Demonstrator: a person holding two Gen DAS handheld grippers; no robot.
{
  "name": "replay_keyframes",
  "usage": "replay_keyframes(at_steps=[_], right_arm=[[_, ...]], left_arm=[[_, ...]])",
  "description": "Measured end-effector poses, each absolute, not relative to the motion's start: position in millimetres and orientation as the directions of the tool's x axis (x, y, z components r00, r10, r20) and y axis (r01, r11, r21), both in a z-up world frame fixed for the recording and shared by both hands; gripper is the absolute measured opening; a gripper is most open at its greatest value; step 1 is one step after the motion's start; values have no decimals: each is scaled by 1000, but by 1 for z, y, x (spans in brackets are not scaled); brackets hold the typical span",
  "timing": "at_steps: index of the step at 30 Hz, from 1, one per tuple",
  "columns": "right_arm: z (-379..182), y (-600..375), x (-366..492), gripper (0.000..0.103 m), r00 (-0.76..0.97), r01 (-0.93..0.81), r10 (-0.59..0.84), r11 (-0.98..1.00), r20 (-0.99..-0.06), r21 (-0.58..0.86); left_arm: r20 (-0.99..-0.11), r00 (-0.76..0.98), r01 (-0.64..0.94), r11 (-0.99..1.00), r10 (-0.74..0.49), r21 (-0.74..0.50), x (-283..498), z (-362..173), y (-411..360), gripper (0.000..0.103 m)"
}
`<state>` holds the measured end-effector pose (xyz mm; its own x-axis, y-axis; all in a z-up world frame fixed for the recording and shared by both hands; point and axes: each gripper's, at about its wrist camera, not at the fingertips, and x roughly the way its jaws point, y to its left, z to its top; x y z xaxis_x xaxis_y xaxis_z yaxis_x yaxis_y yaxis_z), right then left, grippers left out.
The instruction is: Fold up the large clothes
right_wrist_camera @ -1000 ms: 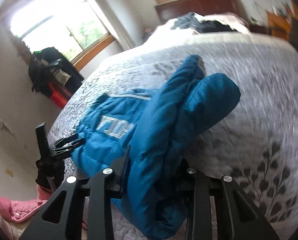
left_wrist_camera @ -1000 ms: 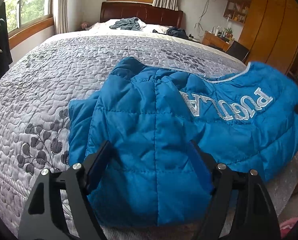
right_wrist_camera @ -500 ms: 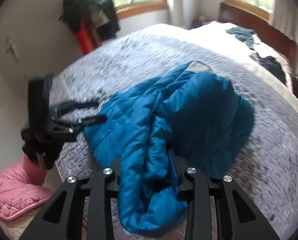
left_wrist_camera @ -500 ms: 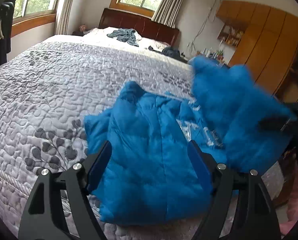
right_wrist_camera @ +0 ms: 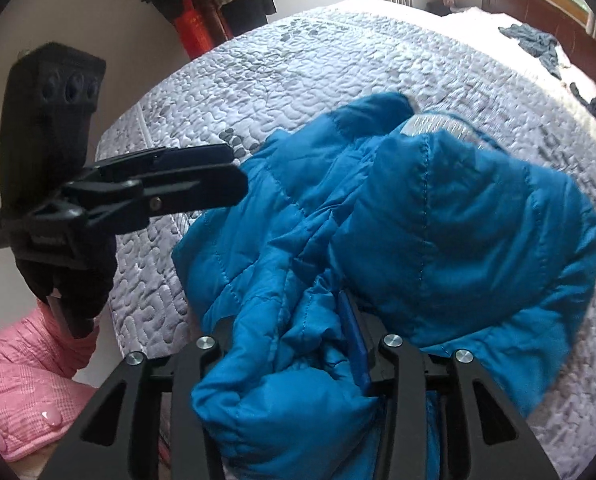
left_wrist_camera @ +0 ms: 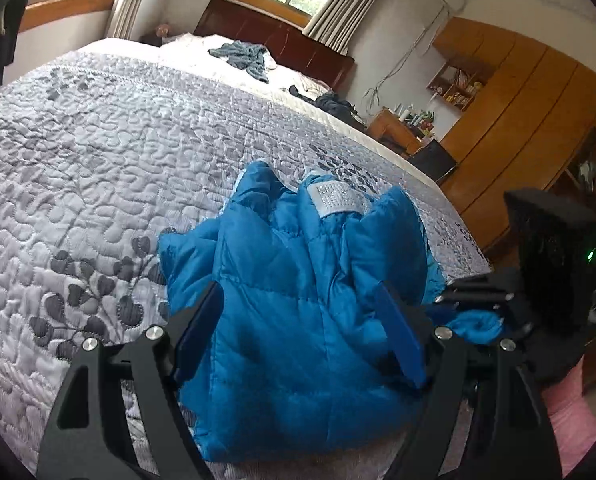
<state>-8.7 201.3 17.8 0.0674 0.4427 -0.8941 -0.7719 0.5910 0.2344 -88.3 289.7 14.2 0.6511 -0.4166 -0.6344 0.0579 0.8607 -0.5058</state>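
**Blue quilted jacket bunched between our jaws**

Blue padded jacket [left_wrist_camera: 298, 300] lies heaped on the grey quilted bedspread [left_wrist_camera: 98, 152]. Our left gripper [left_wrist_camera: 298, 328] stands wide open, the jacket's folded body lying between its fingers, ungripped. Our right gripper [right_wrist_camera: 294, 344] has closed onto a thick bunch of jacket fabric, the rest draped ahead of its jaws.

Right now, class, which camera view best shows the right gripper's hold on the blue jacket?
The right wrist view: the right gripper has its fingers closed on a bunched fold of the blue jacket. The left wrist view shows that gripper only from the side, at the jacket's edge.
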Motion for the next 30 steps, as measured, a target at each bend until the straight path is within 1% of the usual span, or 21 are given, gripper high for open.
replay_keyframes(at_steps=[4,5,8,11,12,13,14,18,20,21,24,26,28,30], right_arm=[[6,199,-3,47,42,-755,480,590,-876,286],[7,197,-3,49,35,-751,498,585,-866,306],[16,193,-8,52,49,-749,510,587,-859,306],[45,183,-23,67,82,-765,540,572,-838,294],[57,178,-28,70,95,-770,552,568,-828,290],[69,171,-32,78,102,-774,572,560,-814,297],[79,165,-34,79,105,-775,591,552,-800,307],[111,129,-30,79,114,-746,670,545,-733,383],[117,107,-20,79,183,-711,660,601,-729,365],[116,93,-13,79,234,-680,632,650,-739,340],[99,60,9,79,327,-578,530,767,-782,278],[77,40,23,79,345,-508,469,822,-813,259],[53,19,35,79,313,-446,465,842,-828,305],[37,6,44,79,290,-410,483,842,-826,349]], left_arm=[[-650,618,44,844,-443,-534,-75,5,290,77],[-654,609,40,840,-450,-541,-71,3,290,77],[-658,598,40,836,-459,-547,-65,3,288,77],[-654,589,50,829,-475,-557,-57,4,289,77],[-654,586,51,828,-478,-559,-53,4,289,77],[-655,582,51,826,-481,-561,-50,3,289,77],[-657,579,50,825,-483,-563,-47,2,289,77],[-652,574,40,813,-495,-581,-33,-4,290,78],[-637,581,43,800,-508,-598,-32,-5,291,78],[-626,585,47,792,-516,-609,-31,-4,292,78],[-590,598,65,766,-543,-639,-33,-2,294,78],[-562,602,86,746,-567,-661,-35,1,293,78],[-539,598,116,729,-594,-675,-38,4,288,78],[-536,576,146,723,-617,-675,-37,5,279,78]])
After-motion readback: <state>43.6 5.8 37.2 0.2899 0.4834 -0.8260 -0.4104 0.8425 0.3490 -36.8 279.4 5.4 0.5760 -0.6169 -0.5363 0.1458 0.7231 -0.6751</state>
